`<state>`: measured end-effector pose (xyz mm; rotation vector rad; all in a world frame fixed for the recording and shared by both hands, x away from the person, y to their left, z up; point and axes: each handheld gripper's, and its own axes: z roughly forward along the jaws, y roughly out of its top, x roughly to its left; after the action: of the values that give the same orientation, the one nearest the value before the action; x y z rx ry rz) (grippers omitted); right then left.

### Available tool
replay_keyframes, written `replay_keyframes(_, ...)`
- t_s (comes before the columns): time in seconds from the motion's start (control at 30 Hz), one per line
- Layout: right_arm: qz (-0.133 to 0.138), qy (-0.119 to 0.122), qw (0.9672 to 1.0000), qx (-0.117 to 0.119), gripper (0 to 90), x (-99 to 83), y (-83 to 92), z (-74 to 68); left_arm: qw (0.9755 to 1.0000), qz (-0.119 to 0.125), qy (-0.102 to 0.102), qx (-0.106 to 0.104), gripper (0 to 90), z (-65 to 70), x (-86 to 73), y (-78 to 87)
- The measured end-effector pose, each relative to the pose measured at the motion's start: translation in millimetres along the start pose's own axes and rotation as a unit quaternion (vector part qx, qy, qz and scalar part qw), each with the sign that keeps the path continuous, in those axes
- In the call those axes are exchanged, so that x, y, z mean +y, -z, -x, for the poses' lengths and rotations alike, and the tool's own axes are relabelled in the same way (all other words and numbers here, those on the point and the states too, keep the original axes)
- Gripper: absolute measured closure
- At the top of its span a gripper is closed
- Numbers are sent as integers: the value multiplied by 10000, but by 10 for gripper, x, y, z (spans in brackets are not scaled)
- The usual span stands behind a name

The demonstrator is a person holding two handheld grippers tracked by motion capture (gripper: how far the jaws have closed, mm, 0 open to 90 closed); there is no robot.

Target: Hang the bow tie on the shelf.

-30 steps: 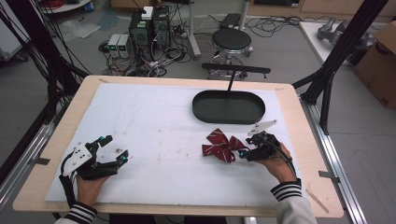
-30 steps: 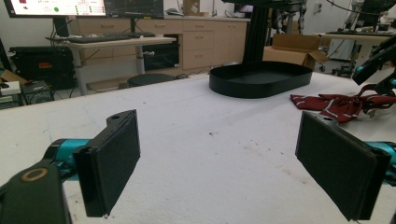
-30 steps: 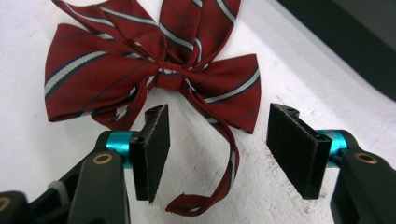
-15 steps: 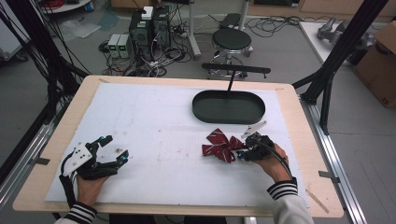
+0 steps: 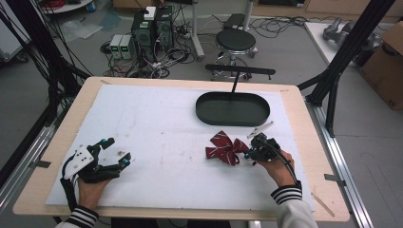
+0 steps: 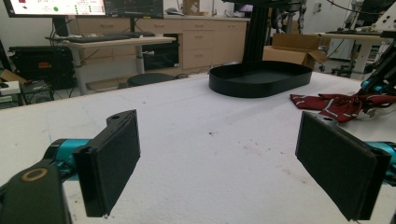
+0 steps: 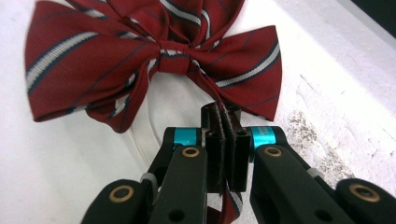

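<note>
A dark red bow tie (image 5: 226, 148) with white stripes lies on the white mat, right of centre. My right gripper (image 5: 247, 152) sits at its right edge. In the right gripper view the jaws have just been closing, and the right gripper (image 7: 221, 119) now pinches a fold of the bow tie (image 7: 154, 56) between its pads. A white elastic band (image 7: 142, 137) runs under the fabric. My left gripper (image 5: 118, 152) rests on the mat at the near left. The left gripper (image 6: 226, 165) is open with nothing between its pads. From there the bow tie (image 6: 334, 103) lies far to the right.
A black oval tray (image 5: 233, 122) stands just beyond the bow tie, and the tray (image 6: 259, 86) is empty. A thin white strip (image 5: 260, 129) lies between tray and right gripper. A stool (image 5: 236, 40) and cables stand past the table's far edge.
The right gripper's jaws have closed from wide open onto the bow tie's right edge. The left gripper and the bow tie have stayed in place.
</note>
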<state>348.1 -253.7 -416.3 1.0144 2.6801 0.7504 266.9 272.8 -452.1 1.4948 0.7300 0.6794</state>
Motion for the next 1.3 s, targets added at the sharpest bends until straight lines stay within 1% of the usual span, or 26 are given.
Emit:
replay_keyframes(0.1,39,-43,10000,12,883,-2,10,5,10000,1,0,1,142,0,0,0)
replay_keyframes(0.17,70,-61,9999,-48,883,-2,24,3,10000,6,-2,5,143,1,-1,-1)
replay_keyframes(0.2,128,-34,9999,-25,883,-1,26,7,10000,6,2,4,142,1,-1,-1)
replay_keyframes(0.23,128,-34,9999,-25,883,-1,26,7,10000,6,2,4,142,1,-1,-1)
replay_keyframes(0.27,175,-48,9998,1,884,3,41,0,10000,1,2,1,142,-1,0,0)
replay_keyframes(0.4,332,-8,9994,-97,884,15,69,-16,10000,3,1,3,142,0,0,-1)
replay_keyframes(0.47,449,-20,9989,-97,886,25,88,-28,10000,3,1,5,142,0,-1,-1)
replay_keyframes(0.63,578,48,9982,-160,886,46,107,-56,10000,0,2,5,142,0,0,0)
replay_keyframes(0.67,674,82,9975,-201,886,61,121,-80,10000,3,4,5,142,0,-1,-1)
replay_keyframes(0.73,793,158,9965,-209,886,78,136,-96,10000,1,18,9,142,-1,-1,0)
replay_keyframes(0.87,936,234,9950,-256,886,115,165,-130,10000,6,27,5,142,-2,-1,0)
replay_keyframes(0.97,1069,318,9933,-298,886,156,203,-163,10000,6,29,7,142,-2,-1,0)
replay_keyframes(1.07,1250,426,9905,-371,886,216,252,-196,10000,4,29,7,142,-2,-1,0)
replay_keyframes(1.17,1473,500,9870,-409,886,291,310,-228,10000,8,23,5,142,-1,-1,-1)
replay_keyframes(1.2,1577,522,9851,-443,886,314,328,-243,10000,5,20,11,142,-1,-1,-1)
replay_keyframes(1.23,1577,522,9851,-443,886,314,328,-243,10000,5,20,11,142,-1,-1,-1)
replay_keyframes(1.27,1708,510,9832,-395,886,365,360,-263,10000,1,19,5,142,-1,-1,-1)
replay_keyframes(1.3,1753,534,9822,-412,886,393,373,-275,10000,2,20,4,142,-1,-1,0)
